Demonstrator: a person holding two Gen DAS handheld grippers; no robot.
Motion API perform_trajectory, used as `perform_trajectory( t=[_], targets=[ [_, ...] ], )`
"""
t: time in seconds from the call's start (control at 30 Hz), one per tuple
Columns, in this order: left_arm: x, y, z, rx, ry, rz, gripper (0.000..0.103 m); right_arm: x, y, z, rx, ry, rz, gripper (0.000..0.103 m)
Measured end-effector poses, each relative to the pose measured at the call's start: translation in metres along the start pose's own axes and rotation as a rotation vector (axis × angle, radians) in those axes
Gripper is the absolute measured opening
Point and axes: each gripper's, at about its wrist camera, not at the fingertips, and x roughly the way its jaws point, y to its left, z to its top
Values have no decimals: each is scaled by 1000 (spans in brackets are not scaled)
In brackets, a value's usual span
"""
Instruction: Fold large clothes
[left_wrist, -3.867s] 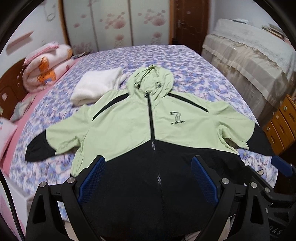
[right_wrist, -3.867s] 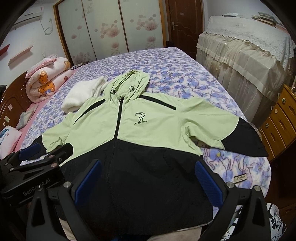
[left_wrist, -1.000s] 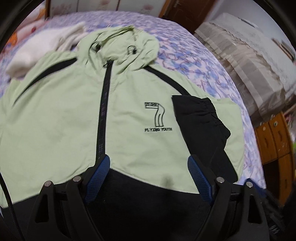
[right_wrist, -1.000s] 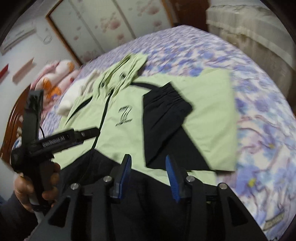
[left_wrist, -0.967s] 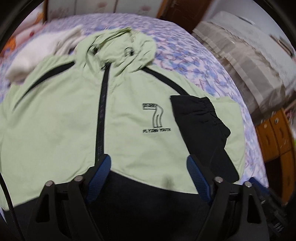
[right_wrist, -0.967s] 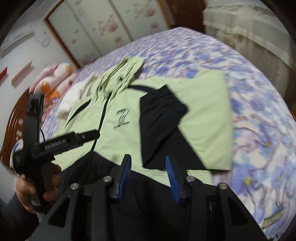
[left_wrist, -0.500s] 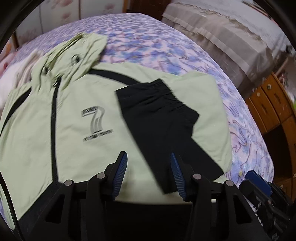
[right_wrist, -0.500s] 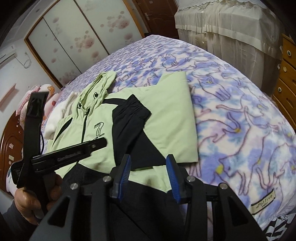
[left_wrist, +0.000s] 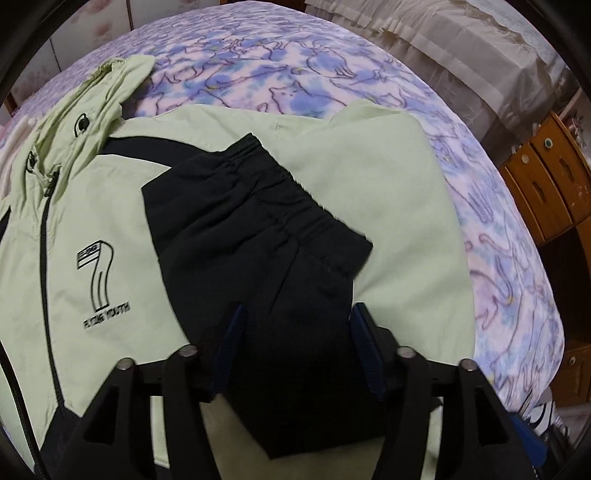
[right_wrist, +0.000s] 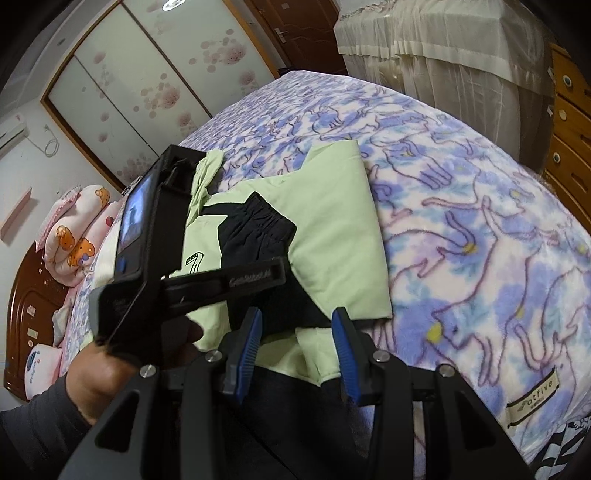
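A light green and black hooded jacket (left_wrist: 92, 206) lies front up on the bed. Its right sleeve is folded in across the chest, with the black cuff end (left_wrist: 258, 236) on the green front. My left gripper (left_wrist: 295, 347) hovers over the black sleeve, its jaws partly open and empty. My right gripper (right_wrist: 297, 341) is partly open and empty above the jacket's right edge (right_wrist: 332, 236), near the fold. The left gripper's body (right_wrist: 155, 251) and the hand holding it fill the left of the right wrist view.
The bed has a purple and white cat-print blanket (right_wrist: 480, 229). A wooden drawer chest (left_wrist: 546, 177) and a lace-covered piece of furniture (right_wrist: 443, 55) stand to the right. Rolled pink bedding (right_wrist: 77, 236) lies at the headboard.
Both grippers have moved right towards the folded sleeve and the jacket's right side. My left gripper's jaws have narrowed from wide open. The sleeve lies where it was.
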Motion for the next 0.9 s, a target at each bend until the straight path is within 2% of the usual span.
perform_trajectory(
  t=[0.13,0.2,0.27,0.3,0.33,0.47,0.63,0.77,0.9],
  targets=[
    [6,10,7,-30,20,-64,57,-1,-1,-1,18,-1,8,40],
    [6,16,9,-41,25,-109,33,-2,-2,-1,26,-1,15,40],
    [6,20,11,-49,34,-169,22,-2,-2,-1,32,1,19,40],
    [3,22,11,-45,30,-171,14,-2,-2,-2,35,2,21,40],
    [1,23,11,-42,25,-179,10,-2,-2,-2,37,3,22,40],
    [-19,34,11,-53,-20,-196,7,-3,-2,-3,34,0,22,40],
    [-75,55,14,-39,-158,-148,6,-6,-1,-3,25,-8,22,40],
    [-124,95,11,-93,-276,-110,6,-7,5,-3,8,-9,26,40],
    [-148,144,-13,-163,-349,-43,6,-6,12,-5,-22,-5,21,40]
  ],
)
